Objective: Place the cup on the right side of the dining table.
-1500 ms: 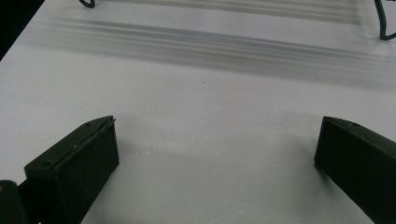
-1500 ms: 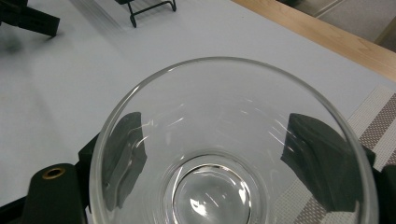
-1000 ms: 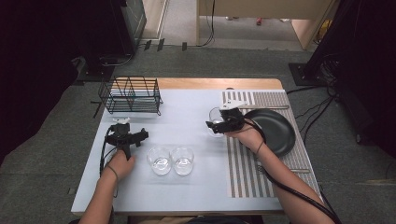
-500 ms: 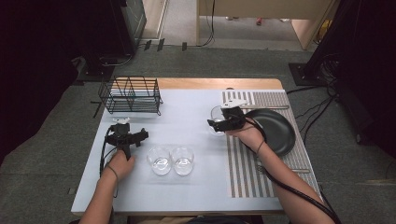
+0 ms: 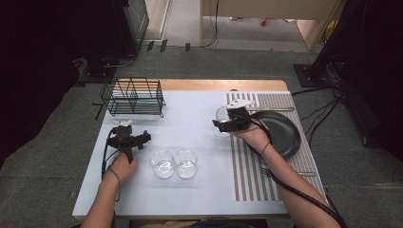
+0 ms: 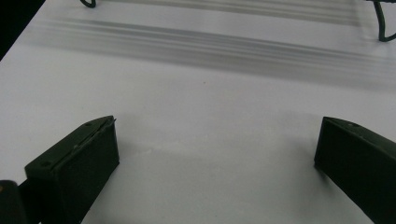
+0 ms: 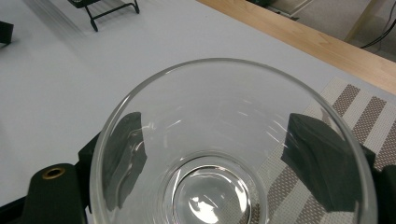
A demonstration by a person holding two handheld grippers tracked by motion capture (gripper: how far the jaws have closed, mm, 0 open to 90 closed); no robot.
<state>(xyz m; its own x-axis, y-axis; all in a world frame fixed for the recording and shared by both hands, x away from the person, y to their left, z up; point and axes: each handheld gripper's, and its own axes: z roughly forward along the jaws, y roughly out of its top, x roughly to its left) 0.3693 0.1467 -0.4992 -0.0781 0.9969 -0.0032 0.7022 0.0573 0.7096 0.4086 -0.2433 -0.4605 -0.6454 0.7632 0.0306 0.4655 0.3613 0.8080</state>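
Clear round drinking glass (image 7: 233, 154) between right gripper (image 5: 223, 124) jaws, probably clamped; barely shifted from half-second back, near striped placemat (image 5: 247, 161). Left gripper (image 6: 215, 158) wide open, empty, unmoved.

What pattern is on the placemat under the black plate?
Brown and white stripes on the placemat, clearest in the high view.

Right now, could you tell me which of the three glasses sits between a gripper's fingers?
The glass at the placemat's left edge, between the right gripper's fingers. The other two glasses stand together on bare table, untouched.
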